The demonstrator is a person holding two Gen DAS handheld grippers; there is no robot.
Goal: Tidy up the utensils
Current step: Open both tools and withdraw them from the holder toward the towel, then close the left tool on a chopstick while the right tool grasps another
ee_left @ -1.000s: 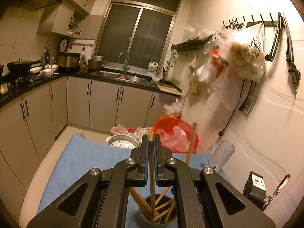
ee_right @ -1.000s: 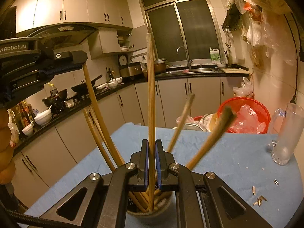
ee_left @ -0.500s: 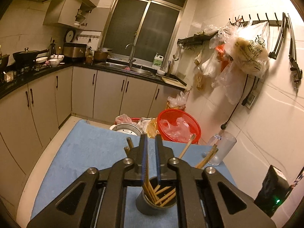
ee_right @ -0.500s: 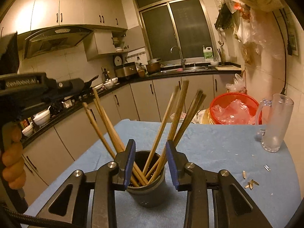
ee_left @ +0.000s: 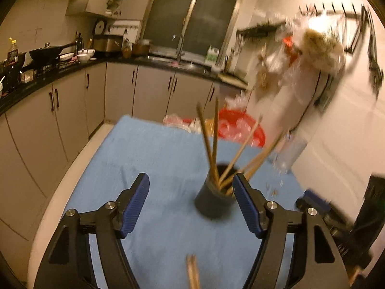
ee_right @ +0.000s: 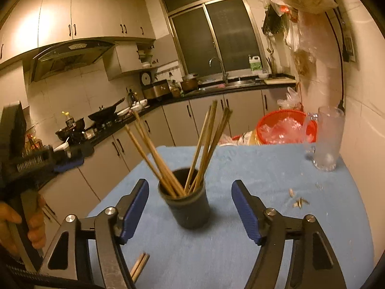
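A dark round cup [ee_right: 189, 203] [ee_left: 213, 200] stands on the blue cloth [ee_right: 240, 252] and holds several wooden chopsticks [ee_right: 204, 144] [ee_left: 211, 144] that fan out of its top. My right gripper [ee_right: 190, 193] is pulled back in front of the cup, its jaws opening wide, blue pads clear of the cup and sticks. My left gripper [ee_left: 191, 187] also has its jaws opening, with the cup just ahead near the right pad, nothing pressed. Two loose chopsticks [ee_right: 138, 266] [ee_left: 192, 272] lie on the cloth close under the grippers.
A glass mug [ee_right: 326, 137] stands at the table's far right by the tiled wall. A red basket [ee_right: 284, 126] with plastic sits beyond the far edge. Small crumbs [ee_right: 299, 201] dot the cloth. A hand [ee_right: 14, 221] holds the other gripper at left. Kitchen cabinets run behind.
Both grippers were shut on a chopstick standing in the cup; both have let go, opened wide and backed away from the cup. The chopsticks now rest in the cup.
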